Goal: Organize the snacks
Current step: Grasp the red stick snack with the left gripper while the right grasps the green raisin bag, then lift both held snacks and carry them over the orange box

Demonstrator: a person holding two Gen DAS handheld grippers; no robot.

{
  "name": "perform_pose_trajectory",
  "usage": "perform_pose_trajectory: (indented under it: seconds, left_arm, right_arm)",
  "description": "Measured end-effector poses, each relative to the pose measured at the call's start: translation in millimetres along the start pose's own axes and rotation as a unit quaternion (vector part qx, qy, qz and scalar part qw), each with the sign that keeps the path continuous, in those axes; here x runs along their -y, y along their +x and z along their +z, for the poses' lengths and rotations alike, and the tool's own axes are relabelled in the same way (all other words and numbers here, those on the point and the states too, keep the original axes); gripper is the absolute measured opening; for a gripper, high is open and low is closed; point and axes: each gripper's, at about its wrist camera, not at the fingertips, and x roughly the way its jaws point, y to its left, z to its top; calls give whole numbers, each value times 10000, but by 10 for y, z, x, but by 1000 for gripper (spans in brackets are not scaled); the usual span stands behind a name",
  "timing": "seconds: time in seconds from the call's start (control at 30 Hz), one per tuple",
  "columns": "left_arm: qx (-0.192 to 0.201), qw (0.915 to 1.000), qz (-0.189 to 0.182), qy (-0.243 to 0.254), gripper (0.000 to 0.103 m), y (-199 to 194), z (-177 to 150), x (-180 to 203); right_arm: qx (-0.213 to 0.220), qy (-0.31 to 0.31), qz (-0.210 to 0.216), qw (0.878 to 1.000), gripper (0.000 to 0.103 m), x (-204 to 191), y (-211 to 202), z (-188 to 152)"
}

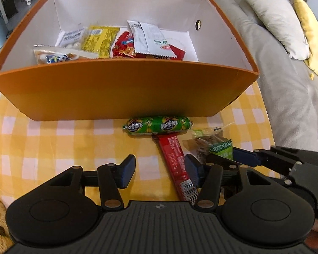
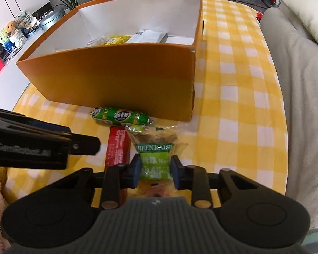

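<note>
Watching: snack sorting at the bench, yellow checked cloth, most packets already in the orange box [image 1: 125, 93]
Right gripper [image 2: 155, 169]: fingers either side of the green raisin bag [image 2: 154, 160], close to it, but can't tell if they're actually pinching yet
Left gripper [image 1: 159, 169]: fingers wide apart, holding nothing, red stick pack [image 1: 176, 165] lying just by its right finger
Key relation: raisin bag sits straight ahead of the right gripper, long axis pointing toward the box, so right side is clearly nearer
Raisin bag look: clear crinkly plastic, green label, dark raisins at the top, looks soft and floppy
Also left out: green sausage [image 1: 159, 126] lying crosswise against the box's front wall
Guess: raisin bag goes in next
</note>
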Motion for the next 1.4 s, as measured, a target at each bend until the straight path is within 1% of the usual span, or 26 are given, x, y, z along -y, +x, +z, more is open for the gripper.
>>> perform_pose_trajectory:
  seconds: [0.1,0.23,0.3,0.37,0.43,0.6,0.7,0.73,0.8,0.83,0.93,1.13,1.23,1.33,1.4]
  left_arm:
    - [-106,9999,21,-91,63,50,5,25]
    - [-262,9994,100,-213,63,141,-10,71]
    - [-304,9992,192,-201,63,185,-19,127]
    - [-286,9989,364,-73,63,216,-33,221]
    - [-295,9978,586,9,63,254,-56,305]
    - [-348,9963,775,87,63,347,-98,381]
    - [-341,9966,747,41,53,384,-118,380]
    - [-353,9966,737,52,47,394,-123,384]
    - [-321,9963,787,153,44,398,-134,407]
    - [-311,9962,789,202,40,397,-133,415]
    - [-305,9958,805,298,33,397,-133,415]
    - [-265,9972,634,290,27,359,-140,346]
    - [-206,9983,472,268,27,302,-165,292]
    - [-90,9983,421,384,27,240,-180,291]
    - [-41,9987,332,375,27,186,-196,266]
  right_arm:
    - [5,190,-118,9997,22,54,-52,-11]
    - [-41,891,-429,9951,22,294,-153,-55]
    - [-50,1194,-411,9920,22,404,-185,-86]
    - [-60,1323,-384,9904,22,448,-191,-101]
    - [-75,1319,-404,9904,22,444,-185,-104]
    - [-63,1384,-340,9898,23,470,-177,-118]
    - [-70,1378,-316,9899,23,473,-157,-117]
    - [-69,1383,-309,9899,23,477,-154,-117]
    - [-68,1403,-292,9897,23,487,-149,-117]
    - [-69,1409,-289,9896,23,490,-146,-117]
    - [-74,1371,-311,9900,23,480,-141,-111]
    - [-95,1151,-449,9923,23,405,-128,-106]
    - [-83,1051,-521,9931,23,374,-135,-105]
    - [-74,866,-633,9942,23,314,-141,-98]
    - [-83,800,-672,9945,23,296,-141,-96]
